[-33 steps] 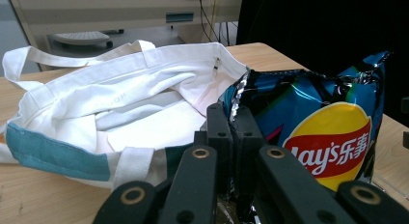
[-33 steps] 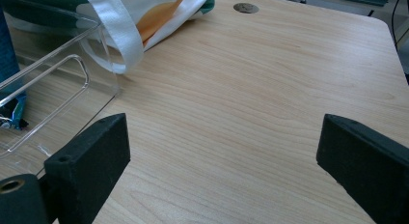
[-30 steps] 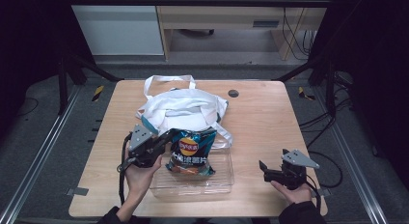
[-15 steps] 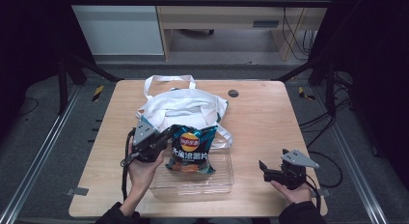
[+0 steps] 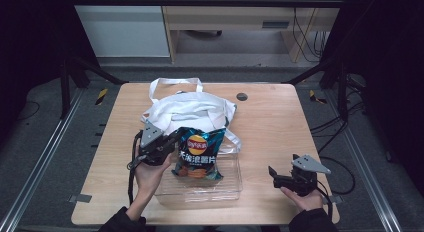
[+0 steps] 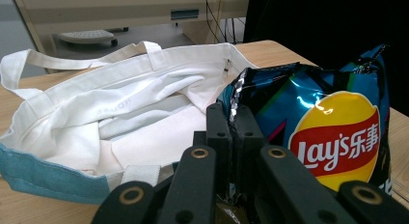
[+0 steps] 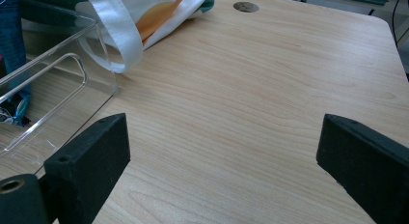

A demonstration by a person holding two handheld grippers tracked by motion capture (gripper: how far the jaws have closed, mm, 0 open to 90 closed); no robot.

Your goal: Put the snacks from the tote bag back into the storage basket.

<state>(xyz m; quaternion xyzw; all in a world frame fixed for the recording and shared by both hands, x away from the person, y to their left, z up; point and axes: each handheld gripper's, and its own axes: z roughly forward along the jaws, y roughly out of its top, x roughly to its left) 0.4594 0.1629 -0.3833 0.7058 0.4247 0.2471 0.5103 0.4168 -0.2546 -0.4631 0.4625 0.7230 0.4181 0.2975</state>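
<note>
A blue Lay's chip bag (image 5: 198, 153) is lifted upright over the clear plastic bin (image 5: 227, 186), its top edge reaching the white tote bag (image 5: 186, 111). My left gripper (image 5: 176, 138) is shut on the bag's crimped top-left corner; in the left gripper view the jaws pinch the chip bag (image 6: 333, 132) at its edge, with the tote bag (image 6: 120, 113) lying open behind it. My right gripper (image 5: 274, 174) rests near the table's front right, its jaws wide open over bare wood with nothing between the right gripper (image 7: 222, 156) fingers.
A small dark round disc (image 5: 242, 96) is set in the tabletop behind the tote. The tote's white strap (image 7: 118, 35) drapes beside the bin's corner (image 7: 72, 69). A cabinet and cables stand on the floor beyond the table's far edge.
The left gripper has raised the chip bag and carried it a little toward the tote, so the bag now stands more upright. The right gripper has stayed put.
</note>
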